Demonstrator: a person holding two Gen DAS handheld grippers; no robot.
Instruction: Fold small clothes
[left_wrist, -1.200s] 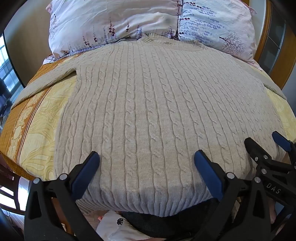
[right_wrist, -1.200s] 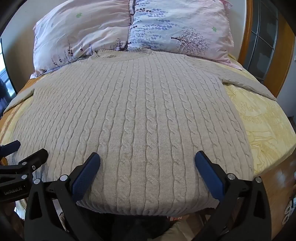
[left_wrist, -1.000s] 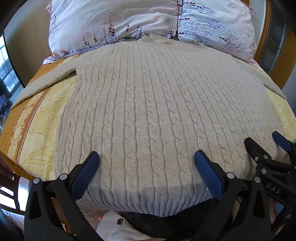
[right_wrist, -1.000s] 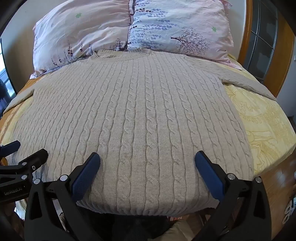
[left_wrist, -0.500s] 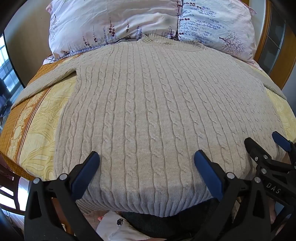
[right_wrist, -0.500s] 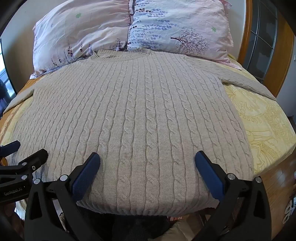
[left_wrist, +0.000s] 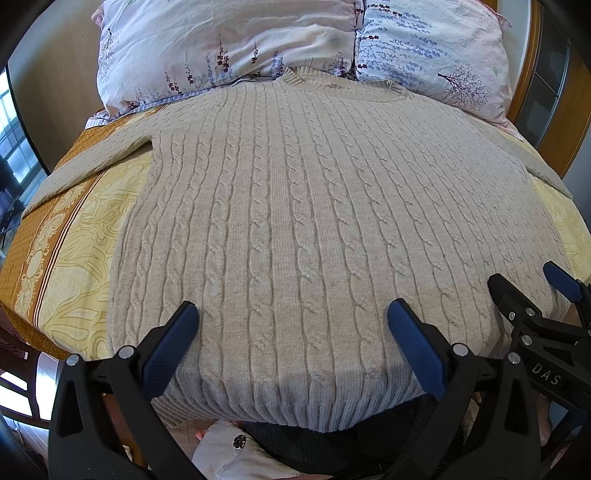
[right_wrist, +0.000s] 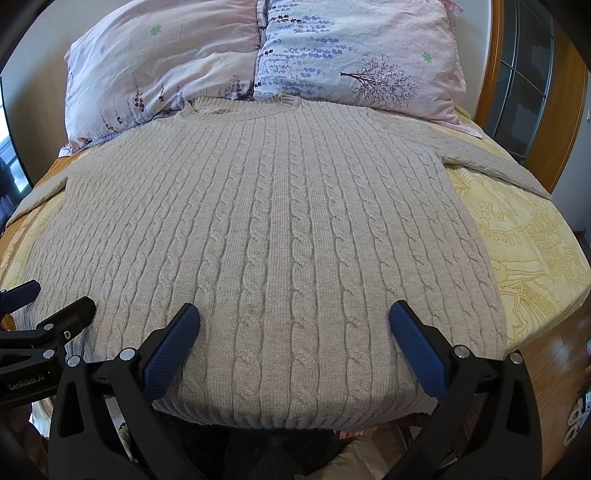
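Cable-knit sweater (left_wrist: 314, 221) lies flat on bedspread (left_wrist: 74, 258), both grippers, left (left_wrist: 291, 339) & right (right_wrist: 293, 338), jaws wide apart over hem w/ nothing held; pinch hem corners evenly before folding.

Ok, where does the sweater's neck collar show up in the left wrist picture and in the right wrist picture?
Left wrist view: the collar sits top centre, slightly right of the middle, against the pillows.
Right wrist view: the collar sits top centre, slightly left of the middle.
Shared landmark: the seam between the two pillows runs just above the collar in both views.
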